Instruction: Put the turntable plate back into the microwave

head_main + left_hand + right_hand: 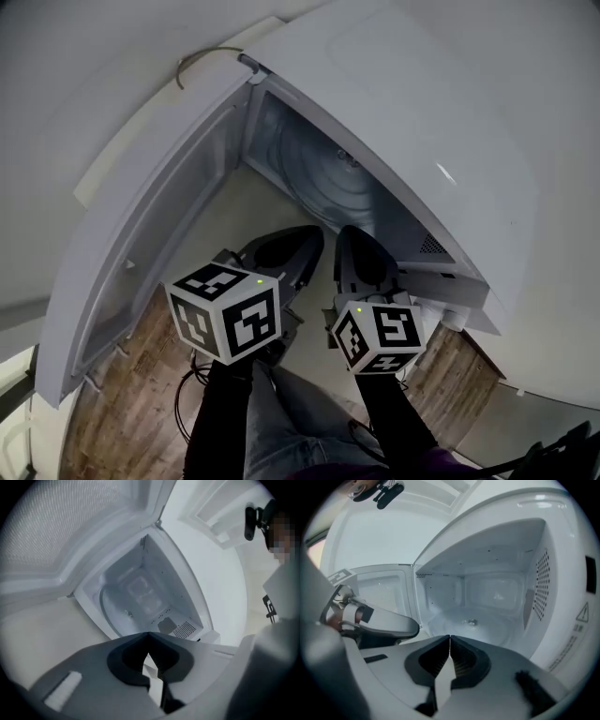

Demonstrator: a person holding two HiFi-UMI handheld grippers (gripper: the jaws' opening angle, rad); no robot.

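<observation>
The white microwave (pixel 412 112) stands with its door (pixel 159 234) swung open to the left. The clear glass turntable plate (pixel 333 183) lies flat on the cavity floor, also seen as the turntable plate (pixel 124 609) and the turntable plate (pixel 497 630). My left gripper (pixel 312 236) is shut with nothing between its jaws, just outside the opening; its tips (pixel 149 634) meet. My right gripper (pixel 352 234) is beside it, shut and empty, with tips (pixel 449 637) aimed into the cavity. Neither gripper touches the plate.
The microwave sits on a cream surface (pixel 239 211) over a wooden top (pixel 122 375). The open door flanks my left gripper (pixel 379 623). A perforated vent (pixel 541 583) lines the cavity's right wall. A person (pixel 281 602) stands at the right.
</observation>
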